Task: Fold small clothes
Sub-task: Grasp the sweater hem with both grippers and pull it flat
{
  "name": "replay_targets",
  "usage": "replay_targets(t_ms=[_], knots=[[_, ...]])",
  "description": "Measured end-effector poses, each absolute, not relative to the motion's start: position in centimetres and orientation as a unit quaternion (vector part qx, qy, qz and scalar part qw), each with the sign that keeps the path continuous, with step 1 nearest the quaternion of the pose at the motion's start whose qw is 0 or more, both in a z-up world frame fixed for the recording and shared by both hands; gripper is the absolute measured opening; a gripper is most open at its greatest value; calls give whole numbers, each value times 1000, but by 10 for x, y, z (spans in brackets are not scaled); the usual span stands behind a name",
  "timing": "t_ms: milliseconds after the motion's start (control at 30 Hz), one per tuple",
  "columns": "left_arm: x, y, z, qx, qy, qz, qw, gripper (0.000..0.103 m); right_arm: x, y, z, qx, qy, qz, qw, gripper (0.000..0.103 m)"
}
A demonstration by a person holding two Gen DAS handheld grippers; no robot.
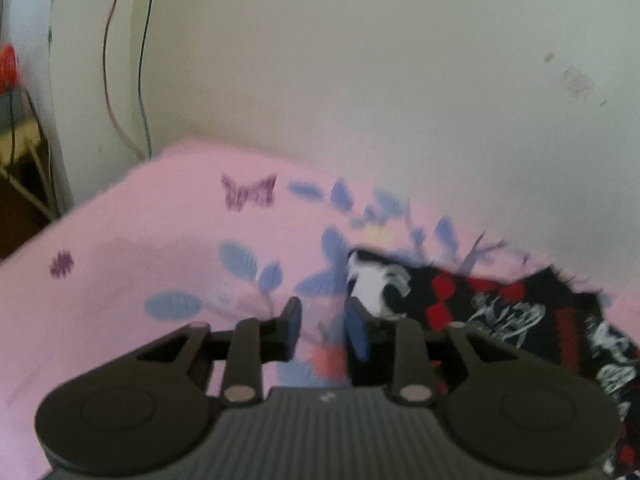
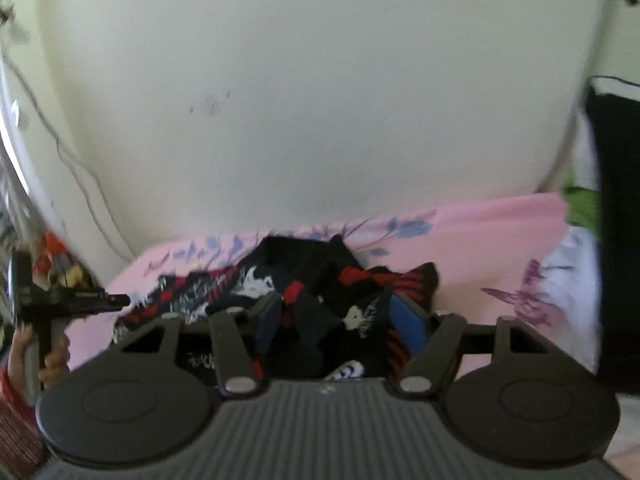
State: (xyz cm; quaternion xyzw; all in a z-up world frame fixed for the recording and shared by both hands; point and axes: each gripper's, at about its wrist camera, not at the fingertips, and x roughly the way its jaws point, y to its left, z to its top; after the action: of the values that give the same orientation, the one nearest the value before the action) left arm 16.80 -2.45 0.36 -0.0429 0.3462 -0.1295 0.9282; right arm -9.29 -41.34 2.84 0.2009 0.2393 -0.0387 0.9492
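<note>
A small black garment with red bands and white print lies crumpled on a pink sheet printed with blue leaves and purple butterflies, close against a pale wall. The left tongs hang low over the sheet at the garment's left edge, jaws parted a little; only pink cloth shows in the gap, and the garment's white-printed corner sits just beyond the right blue pad, so nothing is gripped there as far as I can see. The right tongs stand wider apart over the heap's middle; dark folds of the garment rise between the two blue pads, yet the pads do not seem to press on them, though blur makes this hard to judge. From the right-hand camera the left tool shows at the far left edge, held in a person's hand with a striped sleeve below it. Thin wires hang down the wall at the left, and a dark object stands at the sheet's right end.
</note>
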Motion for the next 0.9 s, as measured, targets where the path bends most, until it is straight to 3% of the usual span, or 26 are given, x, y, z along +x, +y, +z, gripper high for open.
replay_targets(t_ms=[33,100,267,300,367,400,467,633,767,867,900], knots=[[164,-26,7,-41,334,-137,931,40,-96,-412,30,203,238,-37,949,56],[155,-34,11,-32,317,-161,934,44,-96,-403,36,195,242,-31,950,45],[150,-59,-1,-4,319,-238,917,49,-75,-381,25,204,258,13,944,41],[153,-66,-10,14,332,-242,912,50,-65,-381,15,203,285,0,937,23],[157,-79,-24,56,342,-233,908,51,-54,-392,-6,191,310,-65,929,0],[156,-79,-21,58,336,-233,911,54,-60,-402,-5,230,304,-77,921,2],[158,-76,-22,48,341,-233,909,57,-83,-407,6,283,276,-89,914,21],[149,-58,-7,33,359,-239,902,59,-167,-368,38,214,270,-75,936,25],[109,-15,10,23,360,-267,894,69,-211,-340,44,141,272,-95,947,40],[82,10,12,33,370,-254,893,70,-194,-321,41,78,273,-99,954,57],[71,21,12,30,372,-249,894,70,-180,-318,37,67,277,-92,954,58]])
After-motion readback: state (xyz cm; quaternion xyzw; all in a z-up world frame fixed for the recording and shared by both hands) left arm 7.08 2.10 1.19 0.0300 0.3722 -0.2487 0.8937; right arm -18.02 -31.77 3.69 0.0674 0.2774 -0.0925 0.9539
